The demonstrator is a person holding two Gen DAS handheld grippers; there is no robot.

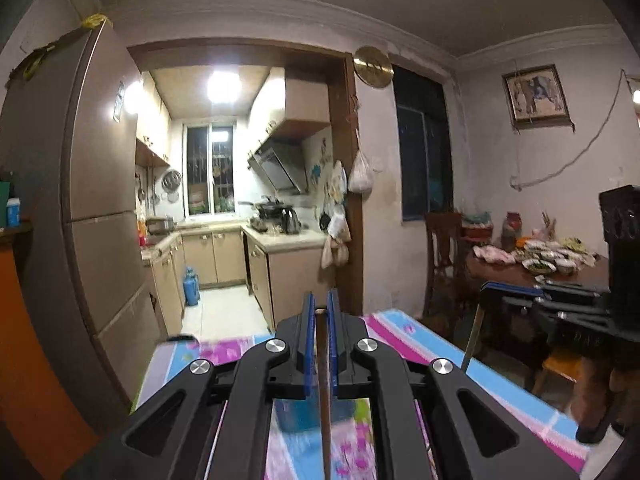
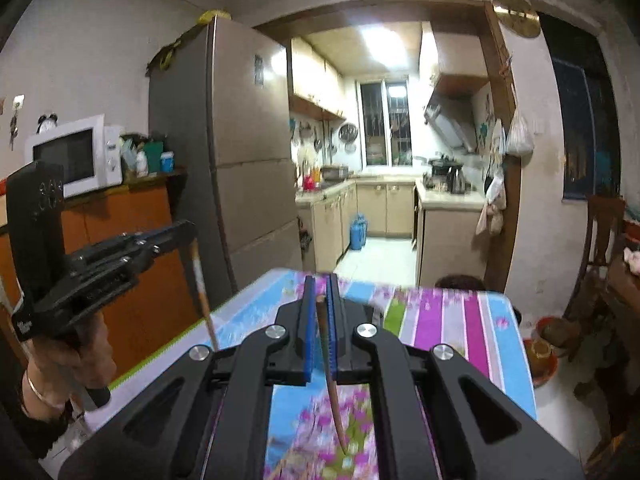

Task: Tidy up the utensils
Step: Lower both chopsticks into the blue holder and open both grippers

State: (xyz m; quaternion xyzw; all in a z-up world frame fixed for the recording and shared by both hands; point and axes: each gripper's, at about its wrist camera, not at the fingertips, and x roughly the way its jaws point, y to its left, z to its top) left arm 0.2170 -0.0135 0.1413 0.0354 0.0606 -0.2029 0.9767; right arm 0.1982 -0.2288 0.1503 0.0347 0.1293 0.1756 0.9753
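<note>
Each gripper pinches one thin brown chopstick. The left gripper (image 1: 319, 312) has its jaws narrowed onto the left chopstick (image 1: 324, 392), which runs from the blue pads down toward six o'clock, hanging above the flowered tablecloth (image 1: 404, 336). The right gripper (image 2: 319, 292) likewise clamps the right chopstick (image 2: 330, 372), its pointed tip slanting to five o'clock over the cloth. One stick per gripper suggests the pair is being carried together to wherever utensils belong; gripping near the top end lets the length dangle clear of the table.

A blue container (image 1: 304, 412) sits blurred beneath the left jaws; I cannot tell its contents. At nine o'clock in the right view, a hand (image 2: 60, 360) holds the other gripper. The lower tip of the left stick is cut off by the frame.
</note>
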